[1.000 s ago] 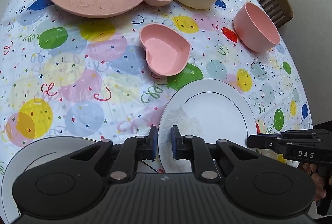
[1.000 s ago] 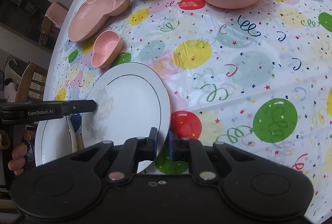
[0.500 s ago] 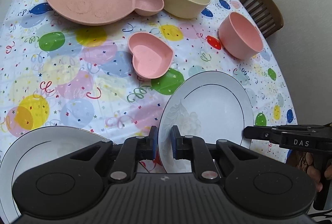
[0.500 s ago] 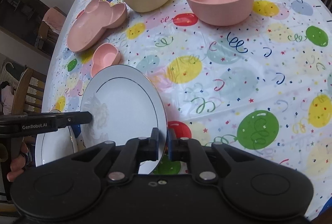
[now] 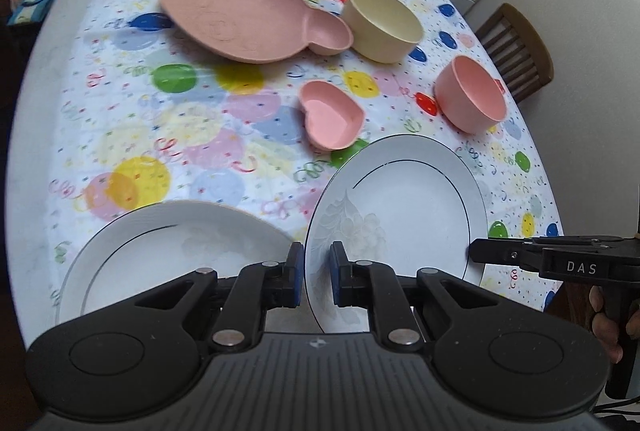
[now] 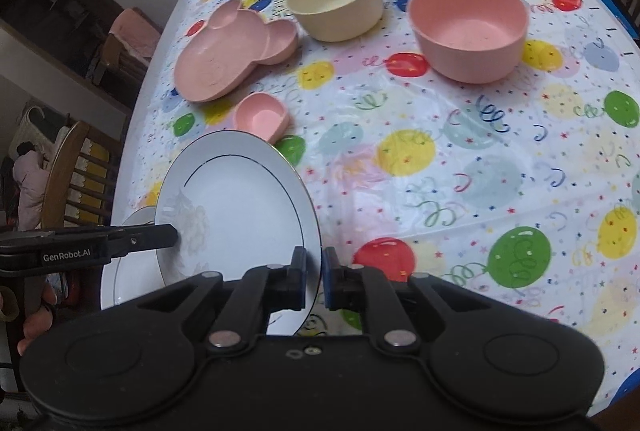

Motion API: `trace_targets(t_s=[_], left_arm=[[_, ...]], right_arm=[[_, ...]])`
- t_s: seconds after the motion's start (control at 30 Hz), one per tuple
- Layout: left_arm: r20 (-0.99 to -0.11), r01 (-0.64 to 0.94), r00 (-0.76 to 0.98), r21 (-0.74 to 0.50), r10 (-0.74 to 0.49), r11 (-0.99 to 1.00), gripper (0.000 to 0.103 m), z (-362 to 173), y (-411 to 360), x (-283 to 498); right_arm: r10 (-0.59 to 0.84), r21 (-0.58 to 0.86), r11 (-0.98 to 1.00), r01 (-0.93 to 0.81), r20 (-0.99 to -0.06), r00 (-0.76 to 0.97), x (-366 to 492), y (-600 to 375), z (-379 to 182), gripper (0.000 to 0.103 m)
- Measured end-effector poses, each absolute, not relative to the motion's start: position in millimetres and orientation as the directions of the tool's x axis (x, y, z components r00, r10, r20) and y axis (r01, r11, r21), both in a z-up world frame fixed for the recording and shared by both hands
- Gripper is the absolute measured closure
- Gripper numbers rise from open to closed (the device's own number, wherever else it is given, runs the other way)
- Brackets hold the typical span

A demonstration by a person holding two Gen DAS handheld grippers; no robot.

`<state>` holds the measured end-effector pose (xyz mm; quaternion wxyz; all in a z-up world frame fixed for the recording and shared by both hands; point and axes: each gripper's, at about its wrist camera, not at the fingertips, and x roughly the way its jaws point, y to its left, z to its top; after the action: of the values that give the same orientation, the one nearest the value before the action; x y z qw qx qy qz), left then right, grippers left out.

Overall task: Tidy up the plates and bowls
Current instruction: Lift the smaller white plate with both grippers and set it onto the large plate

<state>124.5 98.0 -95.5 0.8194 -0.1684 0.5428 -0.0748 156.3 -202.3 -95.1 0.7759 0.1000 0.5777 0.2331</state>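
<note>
The light is soft and even, and the colours look bright. Shiny white patches of glare sit on the plastic tablecloth [image 6: 360, 111] in the right wrist view. The white plate [image 5: 404, 203] looks a bit grey and casts a faint shadow. The pink bear plate [image 5: 240, 15] looks a little smeary in the left wrist view. Both pictures bend like a fishbowl, so the worktop [image 5: 36, 79] edge curves. The corners go dark. The room at the left of the right wrist view is dim.
</note>
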Motion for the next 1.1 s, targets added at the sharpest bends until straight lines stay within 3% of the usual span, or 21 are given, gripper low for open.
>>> trace_targets(t_s=[0.6,1.1], left_arm=[[-0.89,-0.3,0.415,-0.33,-0.189,0.895,0.09,-113,186,38],[-0.901,-0.343,0.39,-0.336,-0.193,0.877,0.09,-137,199,27]], right_arm=[[0.511,0.42,0.789,-0.448,-0.854,0.099,130,-89,-104,0.096],[0.472,0.392,0.78,-0.487,-0.88,0.047,126,-57,-126,0.096]])
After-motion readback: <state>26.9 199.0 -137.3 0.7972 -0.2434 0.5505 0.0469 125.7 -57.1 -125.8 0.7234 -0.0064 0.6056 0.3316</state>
